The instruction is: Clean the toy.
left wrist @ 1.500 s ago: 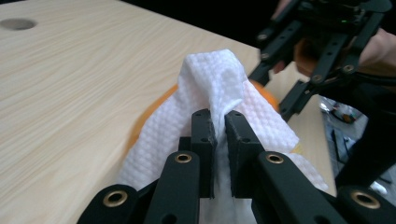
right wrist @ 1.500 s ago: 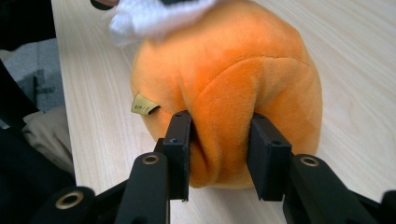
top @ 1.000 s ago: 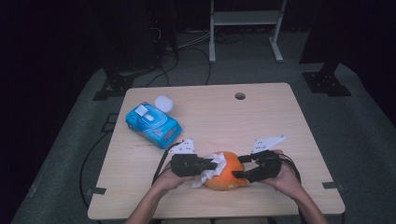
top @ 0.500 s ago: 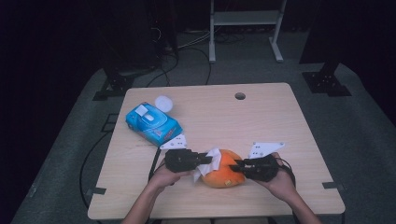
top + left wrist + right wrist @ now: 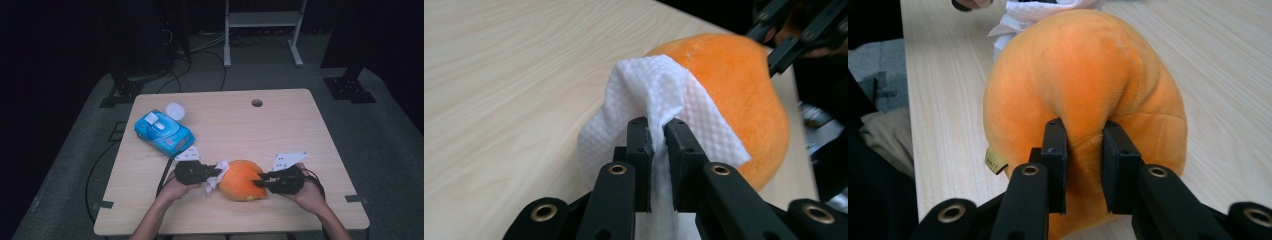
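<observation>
Orange plush covers the soft toy (image 5: 243,180), a round pumpkin-like ball that sits on the wooden table (image 5: 280,125) near the edge closest to the person. The left gripper (image 5: 658,131) is on the toy's left side; its jaws are pressed nearly together on a fold of a white wipe (image 5: 659,95), which drapes against the toy's surface and touches it. The right gripper (image 5: 1084,145) is on the toy's opposite side, jaws narrow and pinching a ridge of the toy's fabric between them. A small tan label (image 5: 994,161) sticks out low on the toy, just beside the right gripper. In the high view, the left gripper (image 5: 214,172) and the right gripper (image 5: 261,181) face each other across the toy, each held in a hand. A blue pack of wipes (image 5: 164,132) lies well apart from the toy, toward the table's far left, with a white round lid (image 5: 175,110) just beyond it.
</observation>
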### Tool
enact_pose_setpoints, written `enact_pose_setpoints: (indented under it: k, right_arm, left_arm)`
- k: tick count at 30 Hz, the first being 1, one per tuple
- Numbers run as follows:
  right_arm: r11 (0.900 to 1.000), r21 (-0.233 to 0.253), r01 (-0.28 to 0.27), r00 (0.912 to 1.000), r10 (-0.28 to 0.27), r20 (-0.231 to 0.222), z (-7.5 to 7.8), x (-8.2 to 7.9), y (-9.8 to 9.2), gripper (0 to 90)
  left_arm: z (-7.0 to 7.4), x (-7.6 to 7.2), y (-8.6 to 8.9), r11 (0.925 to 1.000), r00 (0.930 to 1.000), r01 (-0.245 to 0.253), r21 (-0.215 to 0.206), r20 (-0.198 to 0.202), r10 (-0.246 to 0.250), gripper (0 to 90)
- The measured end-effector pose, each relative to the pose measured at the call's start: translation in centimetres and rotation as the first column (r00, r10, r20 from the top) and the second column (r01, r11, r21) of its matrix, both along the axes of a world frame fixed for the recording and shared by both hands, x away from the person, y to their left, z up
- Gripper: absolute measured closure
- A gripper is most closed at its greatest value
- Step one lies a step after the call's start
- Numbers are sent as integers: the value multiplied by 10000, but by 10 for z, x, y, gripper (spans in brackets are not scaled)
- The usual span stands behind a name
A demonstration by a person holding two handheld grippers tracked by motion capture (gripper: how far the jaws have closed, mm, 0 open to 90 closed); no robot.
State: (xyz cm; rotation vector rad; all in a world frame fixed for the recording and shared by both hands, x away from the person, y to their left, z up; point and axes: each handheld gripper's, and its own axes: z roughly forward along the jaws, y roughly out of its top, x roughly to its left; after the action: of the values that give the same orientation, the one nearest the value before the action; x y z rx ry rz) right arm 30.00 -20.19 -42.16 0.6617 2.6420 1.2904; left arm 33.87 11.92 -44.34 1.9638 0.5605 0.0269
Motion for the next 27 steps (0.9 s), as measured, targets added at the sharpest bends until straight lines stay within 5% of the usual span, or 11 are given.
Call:
enact_pose_setpoints:
  k: [7,12,16,21,23,25,27]
  right_arm:
    - [9993,-143,-351,9993,349,-121,-1,-2,0,717]
    - [9948,-105,-1016,9928,1007,-649,-1,-5,-2,583]
    - [9958,863,-319,9932,413,-1085,5,2,-17,394]
    - [9990,362,-253,9944,289,-1018,-8,3,-3,268]
    - [9998,155,-119,9961,132,-872,-11,2,2,326]
    - [9998,-198,-23,9976,10,-694,-9,0,2,480]
    - [9993,-385,40,9994,-53,-339,-5,-3,2,580]
  left_arm:
    - [13,-9,-13,9931,9975,709,-934,124,-701,814]
    - [17,-19,-25,9908,9914,1265,-480,406,-1246,811]
    - [9,-18,-25,9898,9902,1393,-293,171,-1388,811]
    - [8,-21,-29,9843,9847,1741,-285,-65,-1744,810]
    - [8,-21,-29,9832,9841,1773,-442,-45,-1777,808]
    - [11,-20,-27,9835,9857,1686,-651,61,-1685,809]
    - [20,-20,-23,9869,9884,1480,-640,437,-1454,809]
